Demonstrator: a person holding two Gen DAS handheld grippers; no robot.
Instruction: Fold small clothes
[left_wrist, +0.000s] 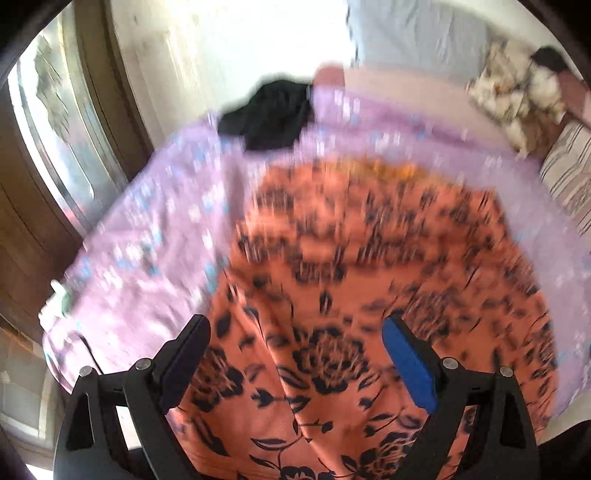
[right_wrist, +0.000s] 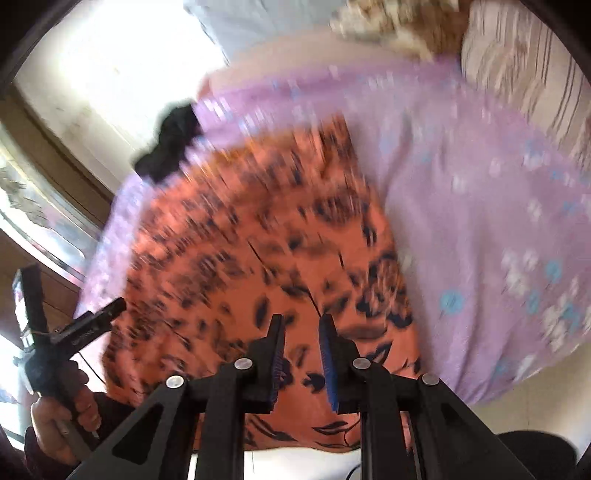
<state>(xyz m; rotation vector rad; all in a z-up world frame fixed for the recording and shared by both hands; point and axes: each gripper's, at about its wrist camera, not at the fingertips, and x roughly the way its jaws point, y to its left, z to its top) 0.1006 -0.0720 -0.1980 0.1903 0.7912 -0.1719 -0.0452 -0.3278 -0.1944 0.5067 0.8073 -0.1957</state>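
Orange floral garment (left_wrist: 332, 280) right under both claws, spread over lilac bedsheet (left_wrist: 147, 229). Left claw (left_wrist: 295, 369) wide, right claw (right_wrist: 303, 354) narrow, both empty. Between folds probably; next needs grabbing an edge.

The garment (left_wrist: 362, 266) is orange with a black flower print. The bedsheet (right_wrist: 480, 206) is lilac with pale blue and white flowers. A black cloth (left_wrist: 273, 114) lies on it.

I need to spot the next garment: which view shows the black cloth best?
The left wrist view: the black cloth lies whole on the lilac sheet. The right wrist view shows it smaller, at the sheet's edge.
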